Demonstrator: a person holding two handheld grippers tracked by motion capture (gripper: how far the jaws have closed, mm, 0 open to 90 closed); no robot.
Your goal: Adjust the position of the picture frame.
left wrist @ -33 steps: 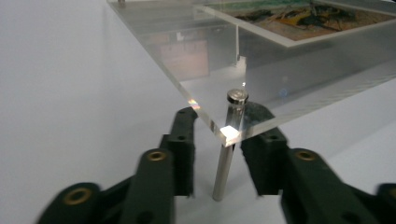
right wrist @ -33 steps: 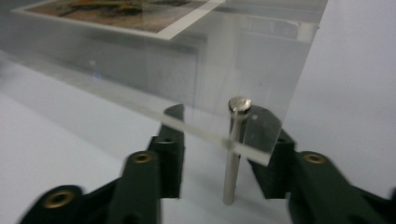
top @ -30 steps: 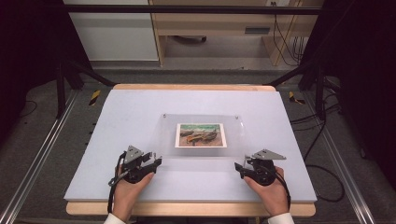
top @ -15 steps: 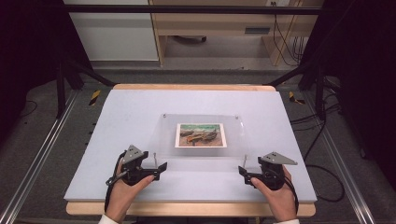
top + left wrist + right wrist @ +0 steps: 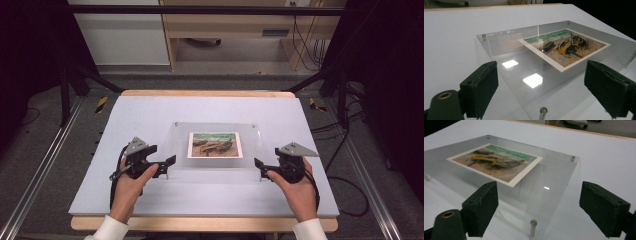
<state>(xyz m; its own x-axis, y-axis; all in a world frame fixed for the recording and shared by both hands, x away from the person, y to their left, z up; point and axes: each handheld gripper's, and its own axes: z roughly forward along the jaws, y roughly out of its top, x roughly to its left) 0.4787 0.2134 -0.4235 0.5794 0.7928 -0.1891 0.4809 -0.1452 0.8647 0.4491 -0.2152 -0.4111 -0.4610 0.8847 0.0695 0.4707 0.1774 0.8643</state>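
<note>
A clear acrylic frame (image 5: 215, 131) stands on short metal standoffs in the middle of the white table (image 5: 150, 110), with a painted picture of boats (image 5: 215, 145) sandwiched in it. My left gripper (image 5: 169, 167) is open at the frame's near left corner and touches nothing. In the left gripper view the left gripper (image 5: 544, 92) straddles the corner standoff (image 5: 543, 112), with the picture (image 5: 566, 47) beyond. My right gripper (image 5: 259, 170) is open at the near right corner. In the right gripper view the right gripper (image 5: 546, 210) brackets that corner's standoff (image 5: 532, 226), with the picture (image 5: 496, 161) behind.
The table's wooden front edge (image 5: 200, 224) lies just under the person's wrists. Black stand legs (image 5: 75, 75) rise at the far left and far right, and cables (image 5: 345, 190) trail off the right side. A wooden desk (image 5: 225, 30) stands behind the table.
Both hands have moved forward, away from the table's front edge, bringing each gripper up to a near corner of the acrylic frame. The frame has not moved.
</note>
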